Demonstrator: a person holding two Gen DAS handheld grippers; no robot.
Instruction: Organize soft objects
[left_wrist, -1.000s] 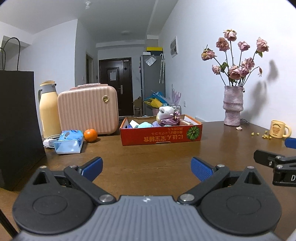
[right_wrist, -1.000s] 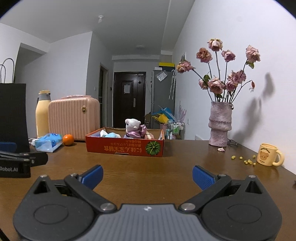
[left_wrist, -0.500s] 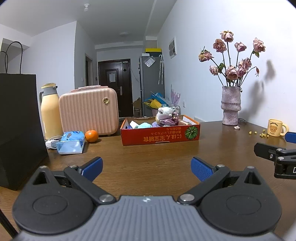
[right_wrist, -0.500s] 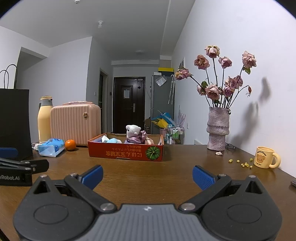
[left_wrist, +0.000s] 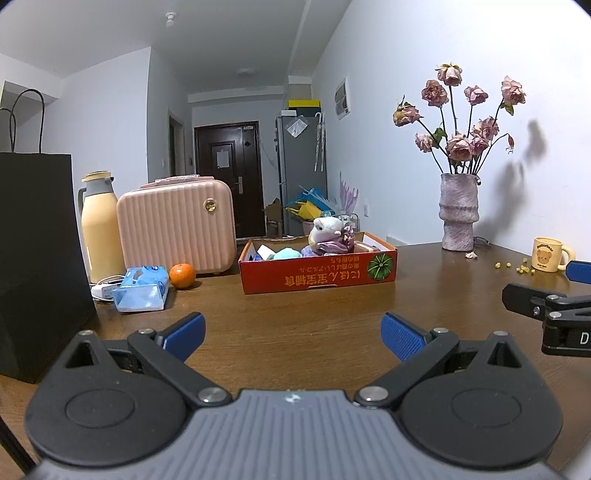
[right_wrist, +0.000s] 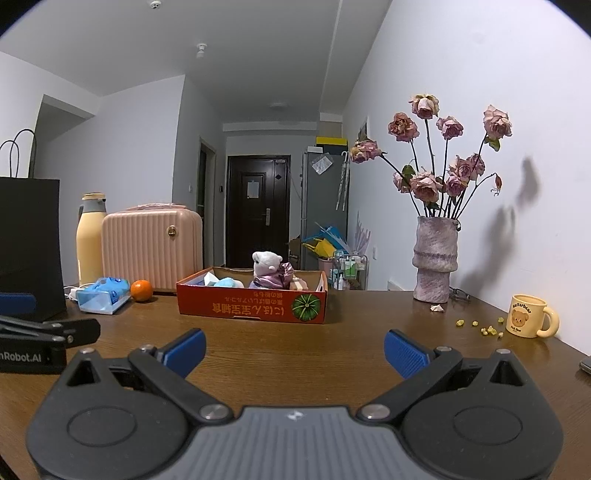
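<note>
A red cardboard box (left_wrist: 317, 275) (right_wrist: 251, 304) sits mid-table and holds a white plush in purple cloth (left_wrist: 327, 236) (right_wrist: 269, 269), a light blue soft ball (left_wrist: 288, 254) (right_wrist: 227, 283) and other small items I cannot make out. My left gripper (left_wrist: 293, 334) hovers open over the bare wood, well short of the box. My right gripper (right_wrist: 293, 349) is also open and empty, at about the same distance from the box. Each gripper shows at the edge of the other's view.
A blue tissue pack (left_wrist: 142, 290), an orange (left_wrist: 181, 275), a pink case (left_wrist: 177, 225), a yellow flask (left_wrist: 98, 225) and a black bag (left_wrist: 37, 236) stand at the left. A vase of dried roses (right_wrist: 436, 258) and a yellow mug (right_wrist: 528, 315) stand at the right, with crumbs beside the mug.
Both grippers have drawn back and tilted up a little, so the box sits lower and looks smaller. Both stay open and empty.
</note>
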